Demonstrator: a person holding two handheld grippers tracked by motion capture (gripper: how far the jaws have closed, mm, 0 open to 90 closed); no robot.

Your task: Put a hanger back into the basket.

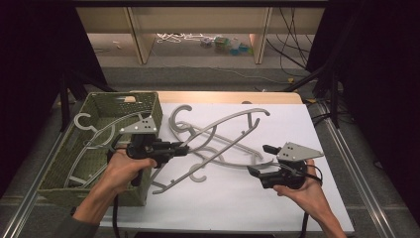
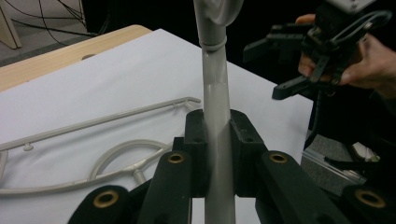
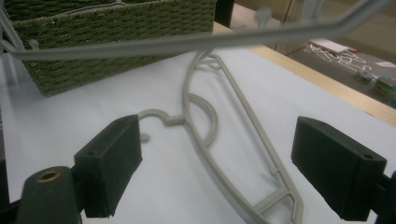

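We see the left claw (image 1: pixel 184 147), at centre-left of the high view, clamped on the bar of a grey hanger (image 1: pixel 223 133) that stretches toward the upper right. In the left gripper view that bar runs up between the pads (image 2: pixel 196 140), gripped tight. The right claw (image 1: pixel 261 159), lower right of the high view, stands wide with nothing between its pads (image 3: pixel 112 163). More hangers (image 1: pixel 198 148) lie crossed beneath on the white surface (image 1: pixel 297 208); some already sit in the green basket (image 1: pixel 148 106) at left.

Risk, as we judge it: the held hanger's hook could snag the tangled ones and drag them along, or catch the basket rim.
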